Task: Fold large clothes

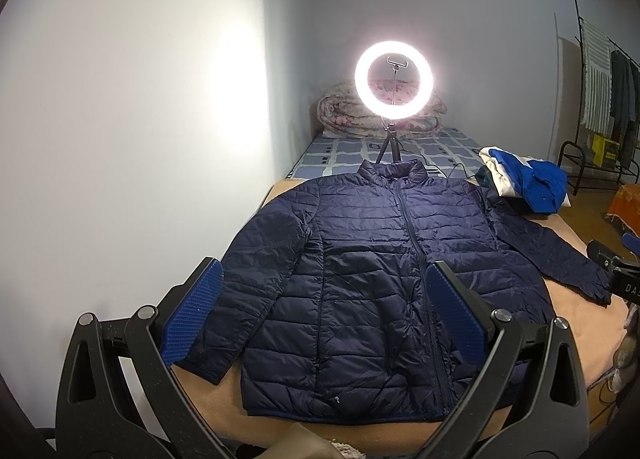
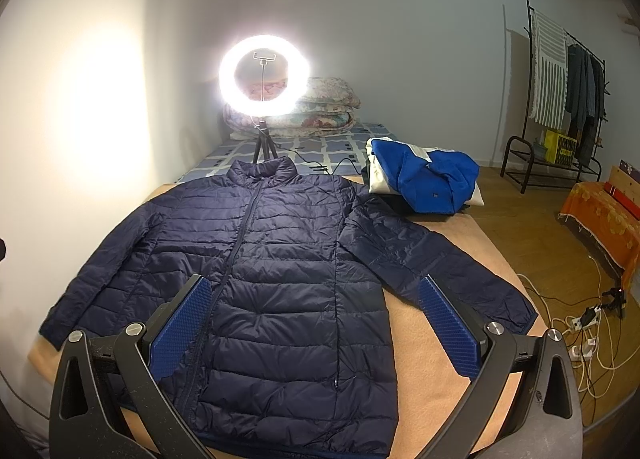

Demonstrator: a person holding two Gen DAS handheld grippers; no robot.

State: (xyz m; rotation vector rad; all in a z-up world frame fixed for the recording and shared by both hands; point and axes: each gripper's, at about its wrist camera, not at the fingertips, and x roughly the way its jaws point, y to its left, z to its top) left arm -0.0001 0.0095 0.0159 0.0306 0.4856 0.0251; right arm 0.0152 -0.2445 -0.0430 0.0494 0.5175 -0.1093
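Navy puffer jacket (image 1: 372, 283) lies flat, zipped, front up on the tan-covered worktop (image 2: 444, 371), collar far, sleeves spread, which leaves each sleeve free to fold inward. Left tongs (image 1: 324, 319) and right tongs (image 2: 316, 323) hover above the near hem, both spread wide, empty.

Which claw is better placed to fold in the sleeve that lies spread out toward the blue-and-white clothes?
Right. The right claw hangs open with that spread sleeve under its outer finger. The left claw, also open, sits over the navy jacket body and its other sleeve.
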